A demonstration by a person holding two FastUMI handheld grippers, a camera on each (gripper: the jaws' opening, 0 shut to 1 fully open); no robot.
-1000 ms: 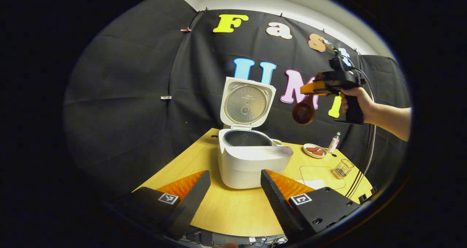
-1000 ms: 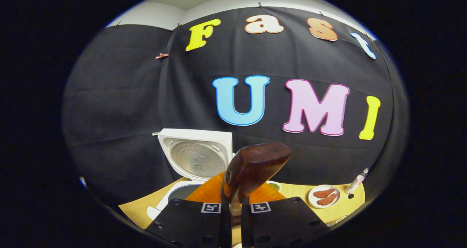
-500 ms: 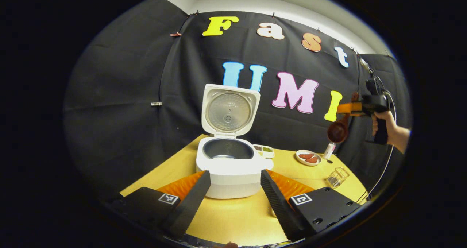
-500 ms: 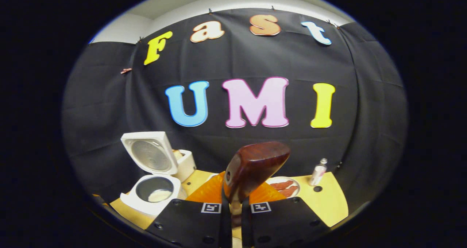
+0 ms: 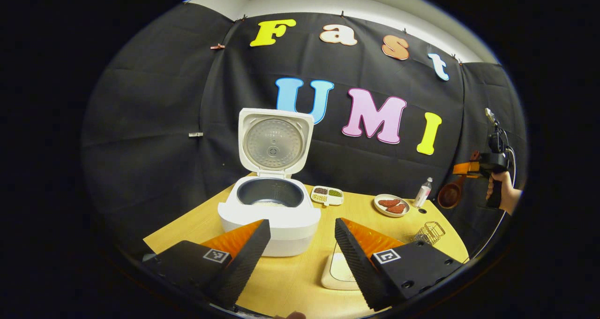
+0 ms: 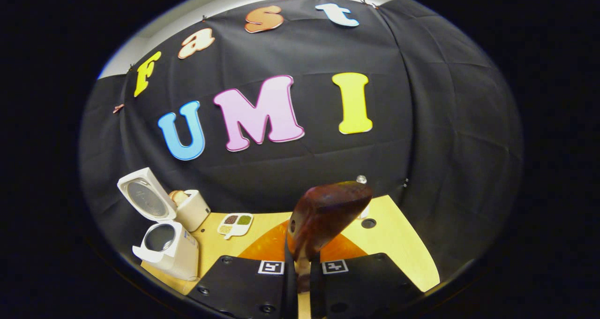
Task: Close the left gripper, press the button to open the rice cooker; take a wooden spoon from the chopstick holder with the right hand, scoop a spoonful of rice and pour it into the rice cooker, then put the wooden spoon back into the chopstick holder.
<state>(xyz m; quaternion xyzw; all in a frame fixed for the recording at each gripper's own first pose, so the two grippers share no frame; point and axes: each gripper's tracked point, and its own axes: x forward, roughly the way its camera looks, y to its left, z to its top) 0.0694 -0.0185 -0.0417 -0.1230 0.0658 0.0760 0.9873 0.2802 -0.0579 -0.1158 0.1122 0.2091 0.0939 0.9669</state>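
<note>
While right gripper clamps wooden spoon, left gripper agape

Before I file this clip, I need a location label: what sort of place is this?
Probably a staged kitchen booth: an open rice cooker, a plate of food and a wire chopstick holder sit on a wooden table against black cloth.

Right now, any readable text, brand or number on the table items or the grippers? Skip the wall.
None readable.
rice cooker: marks on the open lid's inner plate, too small to read.
bottle: label too small to read.
left gripper: square coded markers, pattern only, no letters.
right gripper: same kind of markers, no letters.
wooden spoon: no marking visible.
</note>
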